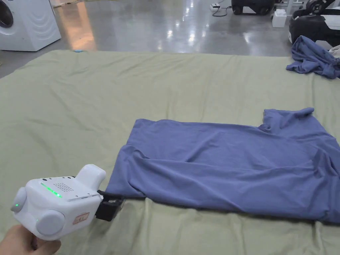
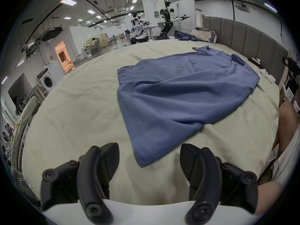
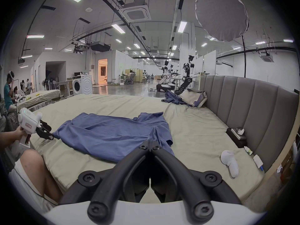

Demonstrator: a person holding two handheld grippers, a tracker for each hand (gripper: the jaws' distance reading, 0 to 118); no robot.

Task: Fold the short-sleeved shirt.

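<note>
Lying flat, shirt (image 2: 183, 97) hem corner between left hand-held gripper (image 2: 149, 157) jaws (parted)

One blue shirt (image 1: 232, 166) spread on one bed (image 1: 83, 109); second blue garment (image 1: 312, 58) crumpled upper right; two grippers: left (image 1: 111, 204), right (image 3: 150, 145); one washing machine (image 1: 23, 23) upper left.

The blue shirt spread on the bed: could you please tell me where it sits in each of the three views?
Head view: the shirt lies centre to right, its hem corner by the left gripper.
Left gripper view: centre, hem corner nearest the camera.
Right gripper view: left of centre.
Shared landmark: the washing machine.
</note>
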